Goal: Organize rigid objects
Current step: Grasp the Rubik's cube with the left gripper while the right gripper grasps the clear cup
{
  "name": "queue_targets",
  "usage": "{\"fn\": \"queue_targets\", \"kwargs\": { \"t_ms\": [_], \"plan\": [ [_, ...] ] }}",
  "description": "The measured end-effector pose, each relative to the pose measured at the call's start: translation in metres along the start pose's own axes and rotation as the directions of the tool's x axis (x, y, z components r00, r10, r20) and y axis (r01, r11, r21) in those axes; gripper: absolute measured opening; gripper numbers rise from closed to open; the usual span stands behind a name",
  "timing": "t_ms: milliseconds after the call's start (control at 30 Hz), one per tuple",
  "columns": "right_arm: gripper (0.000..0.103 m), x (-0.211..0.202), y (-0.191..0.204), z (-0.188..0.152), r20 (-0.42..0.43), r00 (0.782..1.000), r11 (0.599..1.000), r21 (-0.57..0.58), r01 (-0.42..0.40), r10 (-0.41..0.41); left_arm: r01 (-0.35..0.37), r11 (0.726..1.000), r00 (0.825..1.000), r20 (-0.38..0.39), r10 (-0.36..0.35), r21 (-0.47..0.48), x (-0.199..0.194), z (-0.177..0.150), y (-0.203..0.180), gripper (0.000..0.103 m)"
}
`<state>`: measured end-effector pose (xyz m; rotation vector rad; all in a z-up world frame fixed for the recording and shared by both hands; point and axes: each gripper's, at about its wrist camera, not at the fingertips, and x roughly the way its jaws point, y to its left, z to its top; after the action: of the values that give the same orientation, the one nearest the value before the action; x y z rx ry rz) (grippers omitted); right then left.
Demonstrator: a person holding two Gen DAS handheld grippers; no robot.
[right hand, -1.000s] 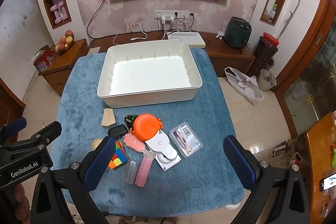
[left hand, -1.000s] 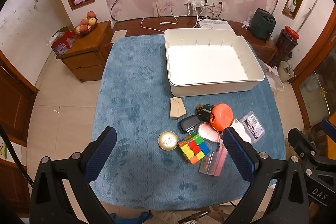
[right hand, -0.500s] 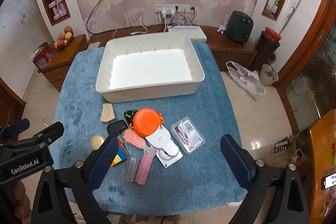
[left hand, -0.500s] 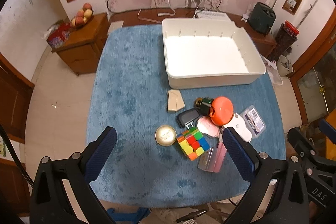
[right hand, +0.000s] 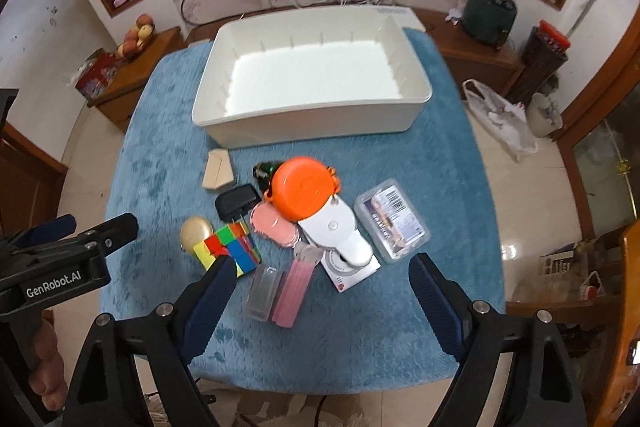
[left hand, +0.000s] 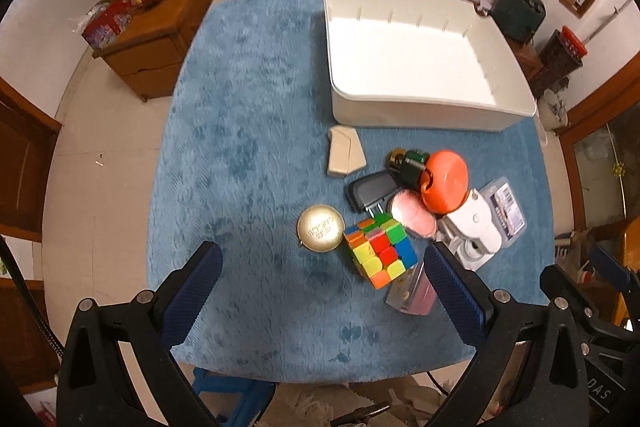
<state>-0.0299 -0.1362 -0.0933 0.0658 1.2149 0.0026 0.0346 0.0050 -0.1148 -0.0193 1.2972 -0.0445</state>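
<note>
Behind the orange disc [right hand: 306, 189], a dark green object [right hand: 264, 171] hides.

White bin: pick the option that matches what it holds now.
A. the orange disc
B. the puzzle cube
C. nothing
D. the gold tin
C: the white bin shows only its bare floor, while the cube, orange disc and gold tin all lie on the blue cloth in front of it.
</note>
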Motion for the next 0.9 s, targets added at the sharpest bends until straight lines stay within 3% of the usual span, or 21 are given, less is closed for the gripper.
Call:
{"fn": "queue_targets", "kwargs": {
  "t_ms": [233,533,900],
  "plan": [
    [0.081,0.035,-0.002,-0.017,-0.062,0.994,0.995,-0.045,-0.089,0.086,0.003,1.0,0.997,-0.079,0.0,0.03,0.032,-0.005,-0.01,0.101],
    [0.08,0.064,-0.004,-0.035,-0.071,0.978,0.978,-0.049,-0.201,0.197,-0.002,0.999,0.987,-0.162,-0.005,-0.039,0.076,0.001,-0.024,0.101],
    [0.08,0.087,0.001,-0.053,-0.08,0.969,0.969,-0.061,-0.24,0.235,-0.018,0.994,0.975,-0.224,-0.006,-0.109,0.12,-0.002,-0.041,0.101]
  ]
}}
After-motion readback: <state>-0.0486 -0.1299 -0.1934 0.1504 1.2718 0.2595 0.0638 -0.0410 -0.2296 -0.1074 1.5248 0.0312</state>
